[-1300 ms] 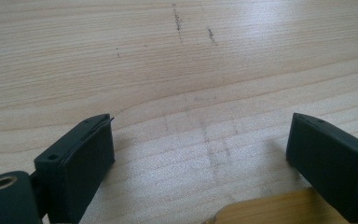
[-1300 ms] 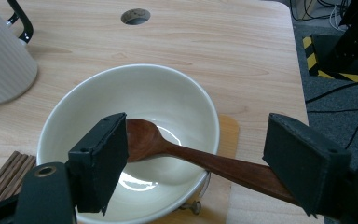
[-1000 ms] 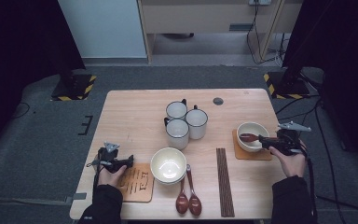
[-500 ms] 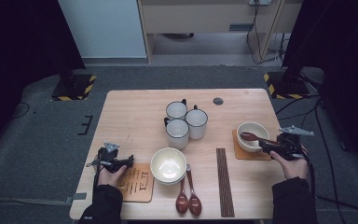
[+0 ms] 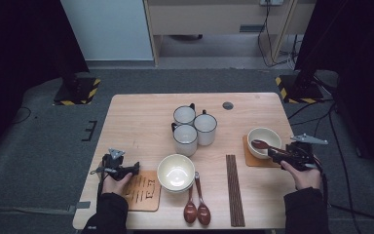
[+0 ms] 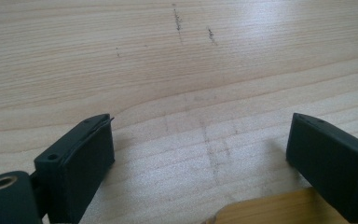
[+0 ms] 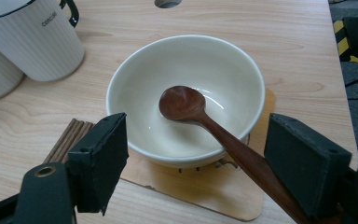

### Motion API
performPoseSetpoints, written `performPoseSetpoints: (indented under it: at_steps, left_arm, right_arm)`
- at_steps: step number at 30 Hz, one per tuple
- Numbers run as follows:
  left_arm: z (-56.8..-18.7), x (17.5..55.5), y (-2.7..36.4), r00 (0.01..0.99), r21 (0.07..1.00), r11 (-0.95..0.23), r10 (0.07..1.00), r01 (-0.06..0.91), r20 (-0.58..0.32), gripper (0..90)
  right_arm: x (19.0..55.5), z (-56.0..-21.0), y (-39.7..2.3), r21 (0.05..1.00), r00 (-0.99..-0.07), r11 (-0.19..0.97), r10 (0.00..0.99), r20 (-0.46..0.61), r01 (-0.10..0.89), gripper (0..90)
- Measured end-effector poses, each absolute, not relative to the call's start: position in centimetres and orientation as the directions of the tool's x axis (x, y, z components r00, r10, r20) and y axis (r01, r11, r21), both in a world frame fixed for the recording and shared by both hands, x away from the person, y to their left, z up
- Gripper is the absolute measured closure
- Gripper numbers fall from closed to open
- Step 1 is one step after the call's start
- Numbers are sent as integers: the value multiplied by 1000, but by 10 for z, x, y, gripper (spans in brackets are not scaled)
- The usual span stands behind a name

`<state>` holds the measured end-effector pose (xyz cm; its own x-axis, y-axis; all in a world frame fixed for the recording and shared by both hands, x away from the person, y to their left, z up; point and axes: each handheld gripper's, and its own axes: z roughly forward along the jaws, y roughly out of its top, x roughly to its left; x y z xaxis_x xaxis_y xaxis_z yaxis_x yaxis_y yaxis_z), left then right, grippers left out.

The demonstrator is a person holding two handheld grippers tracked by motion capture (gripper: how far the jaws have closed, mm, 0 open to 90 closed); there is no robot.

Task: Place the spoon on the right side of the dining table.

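The wooden spoon (image 7: 200, 114) lies with its head down inside the cream bowl (image 7: 186, 100), which stands on a wooden coaster (image 7: 205, 186) at about 3 o'clock on the tabletop (image 5: 141, 122); its handle leans over the bowl's near rim and runs back between the fingers of the right gripper (image 7: 214, 163). Those fingers stand wide apart, and the handle passes close beside the right-hand one without being squeezed, so the spoon appears to rest on the bowl alone. The risk is in that lean: the long handle overhangs the rim, and a brush from a finger as the gripper draws off could lever the head up and tip the spoon out onto the coaster, or nudge the bowl off-centre on it. A sideways pull toward 9 o'clock could also catch the bundle of chopsticks (image 5: 234, 187) lying just beside the coaster. The mugs (image 5: 195, 127) at 12 o'clock look well apart from any of this. The left gripper (image 5: 119, 168) sits at about 8 o'clock, its fingers spread and empty over bare wood with the edge of a second coaster (image 5: 143, 191) just below; the second bowl (image 5: 176, 172) next to it, its edge over that coaster, could be bumped by a careless swing.
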<state>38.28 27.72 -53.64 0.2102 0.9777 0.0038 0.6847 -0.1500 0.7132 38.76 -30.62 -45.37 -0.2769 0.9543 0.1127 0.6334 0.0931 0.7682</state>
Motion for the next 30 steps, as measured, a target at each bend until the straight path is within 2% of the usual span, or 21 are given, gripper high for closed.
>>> performPoseSetpoints:
  at_steps: [15,30]
  left_arm:
    - [-536,383,277,210,713,-150,978,685,4,66]
    - [-536,383,277,210,713,-150,978,685,4,66]
  right_arm:
    - [382,-448,-306,775,-286,79,949,135,627,219]
    - [381,-450,-317,772,-255,92,962,93,629,217]
